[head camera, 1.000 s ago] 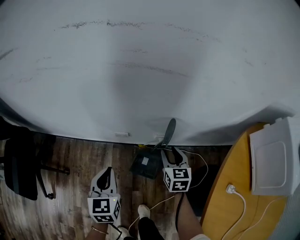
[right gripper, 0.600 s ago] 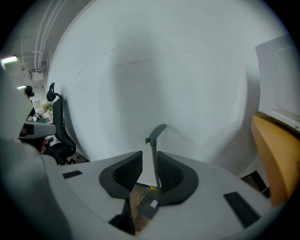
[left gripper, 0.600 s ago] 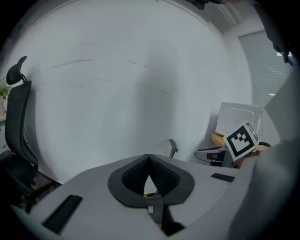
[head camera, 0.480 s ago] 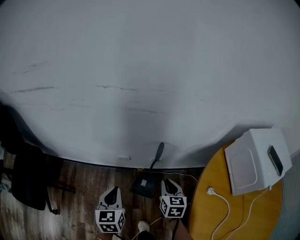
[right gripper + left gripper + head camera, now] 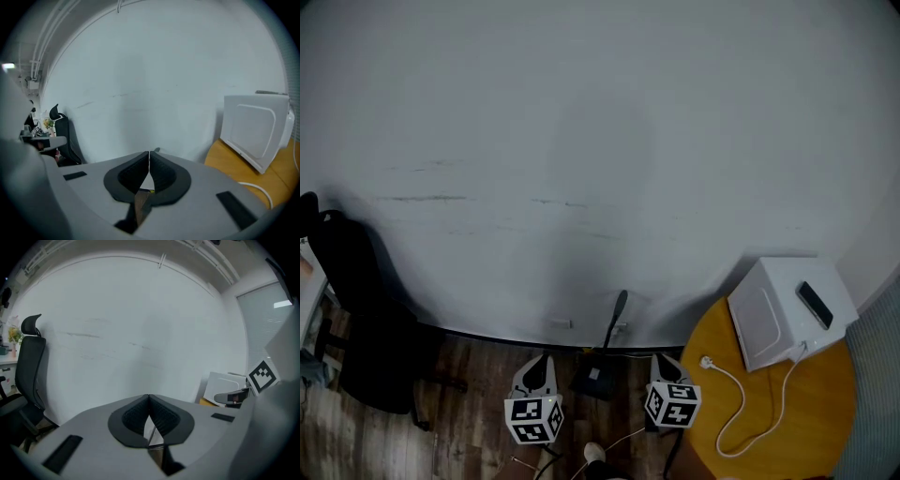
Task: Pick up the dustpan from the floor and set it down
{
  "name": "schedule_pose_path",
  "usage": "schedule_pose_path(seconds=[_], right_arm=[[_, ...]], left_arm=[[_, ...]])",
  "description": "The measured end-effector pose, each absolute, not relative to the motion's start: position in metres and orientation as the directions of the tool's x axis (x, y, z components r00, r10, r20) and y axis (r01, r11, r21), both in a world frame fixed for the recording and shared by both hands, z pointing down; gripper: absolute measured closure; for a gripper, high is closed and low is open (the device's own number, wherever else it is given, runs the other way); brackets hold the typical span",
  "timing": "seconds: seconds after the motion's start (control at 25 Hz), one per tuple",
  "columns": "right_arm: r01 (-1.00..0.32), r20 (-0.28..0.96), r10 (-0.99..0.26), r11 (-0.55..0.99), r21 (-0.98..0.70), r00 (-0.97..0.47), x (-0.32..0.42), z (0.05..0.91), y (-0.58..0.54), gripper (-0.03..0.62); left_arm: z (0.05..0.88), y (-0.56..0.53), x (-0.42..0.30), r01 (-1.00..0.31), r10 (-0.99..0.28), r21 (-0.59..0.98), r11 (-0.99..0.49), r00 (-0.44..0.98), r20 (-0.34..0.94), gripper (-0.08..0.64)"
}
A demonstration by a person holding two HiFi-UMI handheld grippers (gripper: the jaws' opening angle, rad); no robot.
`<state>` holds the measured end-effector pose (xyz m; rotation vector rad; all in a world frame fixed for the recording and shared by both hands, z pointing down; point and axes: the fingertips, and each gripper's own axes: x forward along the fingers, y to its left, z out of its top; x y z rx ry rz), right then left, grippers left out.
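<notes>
Right gripper (image 5: 665,362), just right of the dustpan (image 5: 594,377): jaws have just been closing and are now pressed together on nothing; it has drawn clear of the handle. Left gripper (image 5: 541,364), just left of the dustpan: jaws pressed together, empty. The dustpan stands on the wood floor (image 5: 478,384), its handle against the wall (image 5: 581,141) behind it, so set-down is judged complete. Office chair (image 5: 356,281) is well left of the dustpan, round table (image 5: 787,431) to the right.

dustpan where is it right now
Head view, bottom centre: the dustpan stands on the floor against the white wall, between the left tongs and the right tongs.
</notes>
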<state>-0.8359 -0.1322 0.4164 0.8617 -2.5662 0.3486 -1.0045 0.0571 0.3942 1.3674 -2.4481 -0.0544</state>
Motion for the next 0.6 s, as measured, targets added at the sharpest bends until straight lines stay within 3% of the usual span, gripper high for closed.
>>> schedule_pose_path(seconds=[0.32,0.6], right_arm=[[-0.623,0.363,-0.565,0.78,-0.057,-0.741,-0.815,0.357,-0.11,0.557],[-0.605,0.371,-0.553,0.795,-0.033,-0.746,-0.807,0.352,-0.087,0.56]], left_arm=[[0.342,0.09,-0.998,-0.84,-0.854,0.172,0.515,-0.487,0.183,0.543],[0.337,0.105,-0.989,-0.837,-0.853,0.173,0.519,-0.494,0.168,0.543]])
